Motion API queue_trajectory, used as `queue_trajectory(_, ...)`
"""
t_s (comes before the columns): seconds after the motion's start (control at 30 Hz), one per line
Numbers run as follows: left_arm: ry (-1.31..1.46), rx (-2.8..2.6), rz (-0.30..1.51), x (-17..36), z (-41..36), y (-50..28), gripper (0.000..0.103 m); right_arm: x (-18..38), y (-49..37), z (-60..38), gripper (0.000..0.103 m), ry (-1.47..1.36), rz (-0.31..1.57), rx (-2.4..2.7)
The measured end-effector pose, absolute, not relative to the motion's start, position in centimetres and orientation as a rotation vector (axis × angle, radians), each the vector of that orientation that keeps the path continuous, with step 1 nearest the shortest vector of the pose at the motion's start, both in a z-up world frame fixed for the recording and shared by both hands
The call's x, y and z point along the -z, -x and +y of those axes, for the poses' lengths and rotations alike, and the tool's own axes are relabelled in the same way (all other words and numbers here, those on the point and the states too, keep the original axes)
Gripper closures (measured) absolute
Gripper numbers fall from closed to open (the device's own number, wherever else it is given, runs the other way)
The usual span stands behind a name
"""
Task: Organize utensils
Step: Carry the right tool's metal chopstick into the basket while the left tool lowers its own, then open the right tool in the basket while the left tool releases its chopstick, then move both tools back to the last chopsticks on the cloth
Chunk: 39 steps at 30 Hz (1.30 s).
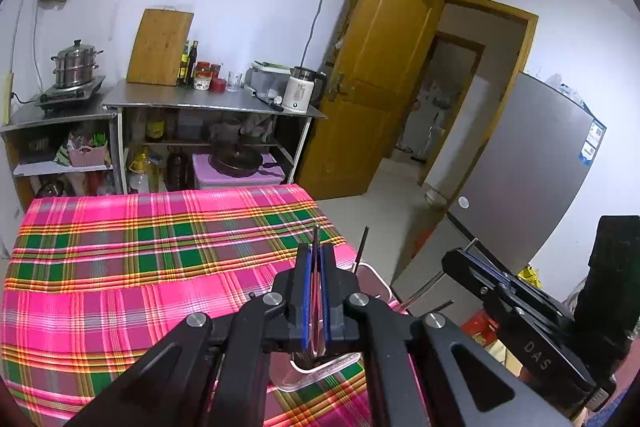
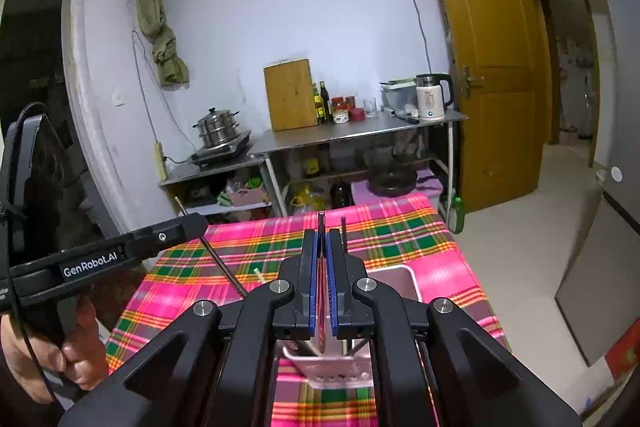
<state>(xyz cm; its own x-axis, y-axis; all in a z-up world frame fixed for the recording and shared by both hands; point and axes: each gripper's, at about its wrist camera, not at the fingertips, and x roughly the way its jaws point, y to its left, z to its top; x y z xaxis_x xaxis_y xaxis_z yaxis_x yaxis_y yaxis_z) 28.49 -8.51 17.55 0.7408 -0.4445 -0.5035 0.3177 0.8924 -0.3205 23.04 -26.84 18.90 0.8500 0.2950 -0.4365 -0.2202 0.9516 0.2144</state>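
1. Left gripper (image 1: pixel 316 249): the jaws are together, clamped on a thin dark first chopstick (image 1: pixel 315 233) whose tip stands just above the pads at centre frame. In the right wrist view this stick crosses the left of the frame on a slant, gripped near its upper end; a person's hand (image 2: pixel 76 347) holds the tool at lower left
2. Right gripper (image 2: pixel 322 235): the jaws are together, pinching a reddish second chopstick (image 2: pixel 321 221) at centre frame, with the rest of it hanging below the pads
3. Pink utensil holder (image 2: pixel 400 270): sits on the plaid tablecloth (image 2: pixel 400 231) directly beneath both grippers, lower centre. A third chopstick (image 2: pixel 343 231) stands in it, leaning just right of the right gripper
4. Handling, by judgement: the chopsticks look light, stiff and smooth, so they may pivot or slip in a pinch. A hold near the upper end, as now, lets the lower tip lead into the holder
5. Risk, by judgement: the holder seems light and could tip if a stick catches its rim
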Motion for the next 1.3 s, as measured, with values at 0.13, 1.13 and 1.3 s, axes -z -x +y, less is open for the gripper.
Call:
queue_trajectory(0.13,0.214,0.428,0.625,-15.8,-9.2,-29.3,0.099,-17.7,-24.1,-26.3,0.099,-0.141,0.492,-0.261)
queue_trajectory(1.13,0.145,0.408,0.607,-13.6,-8.3,-25.8,0.097,-12.2,-23.5,-25.3,0.089,-0.103,0.604,-0.274)
queue_trajectory(1.3,0.145,0.39,0.589,-13.4,-6.9,-22.9,0.097,-12.5,-21.1,-25.2,0.088,-0.091,0.591,-0.276)
